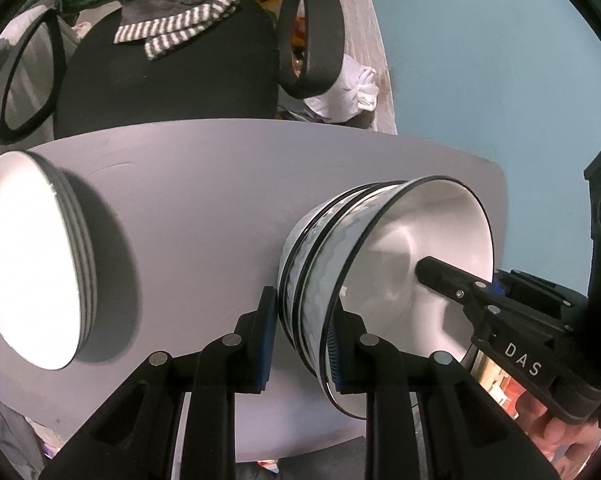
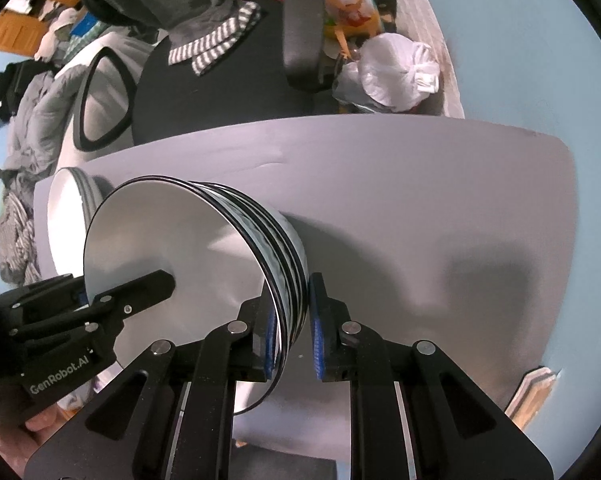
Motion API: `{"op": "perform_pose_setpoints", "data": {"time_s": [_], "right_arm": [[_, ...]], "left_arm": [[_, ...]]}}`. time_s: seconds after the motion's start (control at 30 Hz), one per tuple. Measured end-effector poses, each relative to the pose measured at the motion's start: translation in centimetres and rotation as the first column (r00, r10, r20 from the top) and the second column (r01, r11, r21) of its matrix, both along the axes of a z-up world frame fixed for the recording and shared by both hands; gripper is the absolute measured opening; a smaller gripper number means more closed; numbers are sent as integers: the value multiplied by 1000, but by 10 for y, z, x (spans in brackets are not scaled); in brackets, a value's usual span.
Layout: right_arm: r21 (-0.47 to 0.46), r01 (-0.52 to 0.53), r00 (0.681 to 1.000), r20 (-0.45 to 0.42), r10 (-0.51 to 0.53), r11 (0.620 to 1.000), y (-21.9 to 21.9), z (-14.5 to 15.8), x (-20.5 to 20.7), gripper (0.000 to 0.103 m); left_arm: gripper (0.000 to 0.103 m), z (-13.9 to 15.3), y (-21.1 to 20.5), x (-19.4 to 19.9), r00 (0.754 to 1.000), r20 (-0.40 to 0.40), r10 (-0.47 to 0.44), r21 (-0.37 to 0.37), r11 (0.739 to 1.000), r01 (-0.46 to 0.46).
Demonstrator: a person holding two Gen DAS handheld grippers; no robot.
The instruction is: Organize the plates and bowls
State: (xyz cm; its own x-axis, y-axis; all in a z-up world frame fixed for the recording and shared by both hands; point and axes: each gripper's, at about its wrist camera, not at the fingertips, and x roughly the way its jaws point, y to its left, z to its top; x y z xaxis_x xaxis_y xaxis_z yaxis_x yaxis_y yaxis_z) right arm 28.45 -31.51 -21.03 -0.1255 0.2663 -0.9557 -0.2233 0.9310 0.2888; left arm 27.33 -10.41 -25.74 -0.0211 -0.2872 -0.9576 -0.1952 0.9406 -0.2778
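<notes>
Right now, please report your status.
Left gripper and right gripper shut on stacked white black-rimmed bowls. White plate stack on grey table. Nothing obstructing.

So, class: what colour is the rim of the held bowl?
Black, a thin line round the white bowl; clearest in the left wrist view.

White "DAS" lettering on black body of right tongs (image 1: 424, 276). White "GenRobot.AI" lettering on black body of left tongs (image 2: 168, 280). Nothing else legible.

Left claw (image 1: 304, 336) and right claw (image 2: 294, 332) both point steeply downward, each clamped on opposite bowl stack (image 1: 320, 264) rims.
</notes>
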Motion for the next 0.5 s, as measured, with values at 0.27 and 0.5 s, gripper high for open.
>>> {"op": "perform_pose_setpoints", "data": {"time_s": [0.27,0.5], "right_arm": [[-3,-60,998,33,60,998,37,18,-7,15],[0,-114,992,58,114,993,75,30,-14,15]], "left_arm": [[22,20,33,-14,998,27,53,7,999,-53],[22,35,71,-31,992,56,117,14,993,-118]]}}
